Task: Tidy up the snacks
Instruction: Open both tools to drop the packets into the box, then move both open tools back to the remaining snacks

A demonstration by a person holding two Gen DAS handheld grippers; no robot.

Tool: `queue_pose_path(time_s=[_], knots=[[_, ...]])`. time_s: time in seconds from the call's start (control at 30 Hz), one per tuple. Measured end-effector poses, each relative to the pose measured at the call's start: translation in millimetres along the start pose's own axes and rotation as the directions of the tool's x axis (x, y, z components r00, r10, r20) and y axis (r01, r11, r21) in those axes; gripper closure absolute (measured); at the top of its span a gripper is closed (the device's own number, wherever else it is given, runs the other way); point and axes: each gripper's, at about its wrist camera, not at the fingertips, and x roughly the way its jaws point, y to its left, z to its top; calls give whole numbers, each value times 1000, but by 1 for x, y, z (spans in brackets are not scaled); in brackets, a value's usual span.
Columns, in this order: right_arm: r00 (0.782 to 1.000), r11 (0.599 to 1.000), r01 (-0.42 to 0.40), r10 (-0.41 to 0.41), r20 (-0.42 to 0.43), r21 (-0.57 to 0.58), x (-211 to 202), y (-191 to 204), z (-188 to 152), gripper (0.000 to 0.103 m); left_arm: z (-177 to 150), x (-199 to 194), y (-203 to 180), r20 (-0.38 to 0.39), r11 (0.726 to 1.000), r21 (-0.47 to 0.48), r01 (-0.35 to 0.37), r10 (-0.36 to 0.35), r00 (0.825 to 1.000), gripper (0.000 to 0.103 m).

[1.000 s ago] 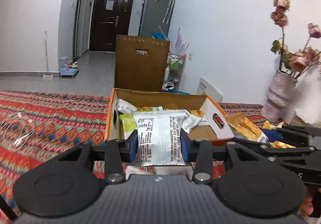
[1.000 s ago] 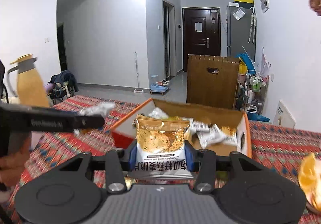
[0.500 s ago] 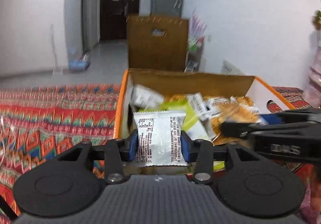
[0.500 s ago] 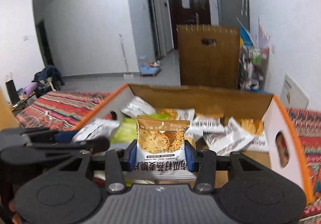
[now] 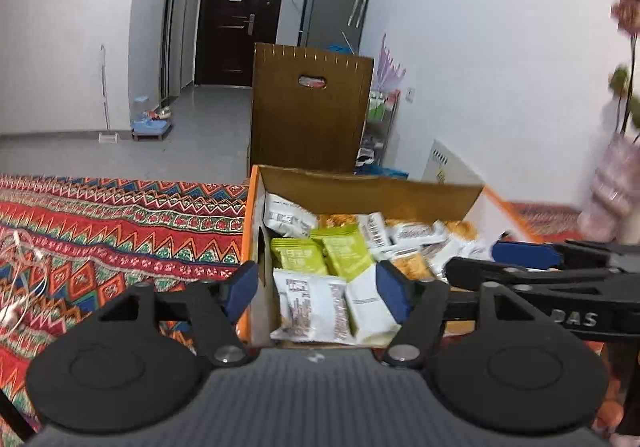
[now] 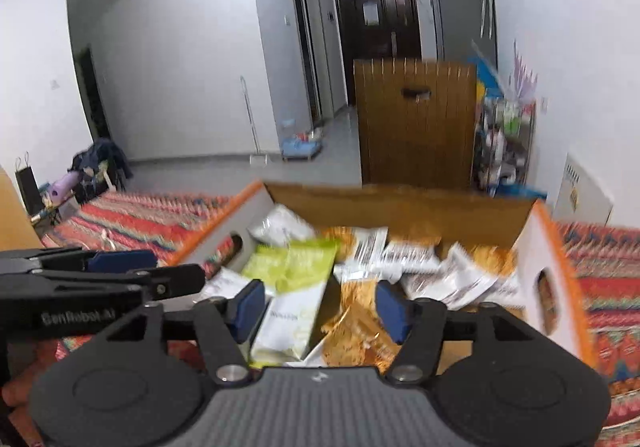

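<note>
Both packets dropped into box (image 5: 400, 191) | fingers (image 5: 240, 289) just opened | box front hidden

Container: open orange-and-white cardboard box (image 5: 256, 215), brown inside, on patterned cloth | Contents: loose heap of snack packets | White printed packet (image 5: 314, 307) flat at near wall | Two green packets (image 5: 320, 253) just behind it | Golden crinkled packet (image 6: 354, 331) tilted at near edge, beside white-green packet (image 6: 290, 321)
</note>
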Motion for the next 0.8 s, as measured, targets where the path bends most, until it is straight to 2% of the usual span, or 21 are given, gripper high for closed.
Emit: queue_pose_path(time_s=[0.07,0.17,0.23,0.37,0.67,0.8], knots=[[1000,1000,11,-10,25,-13,-26,2,5,39,2,-20,0,-2,1000,-21,20,-20,1000,34],[999,997,28,-25,43,-67,-65,9,8,37,-3,-57,-9,12,999,2,36,-36,999,33],[998,994,46,-41,52,-97,-93,14,8,36,-12,-87,-17,31,999,25,44,-45,999,27],[996,988,66,-57,71,-137,-152,24,-7,27,-38,-147,-30,58,997,44,67,-70,996,22],[996,980,83,-76,44,-179,-258,53,-95,21,-120,-251,-52,77,997,60,41,-46,996,17],[997,978,77,-73,28,-195,-290,69,-140,19,-157,-282,-56,48,999,22,42,-43,998,17]])
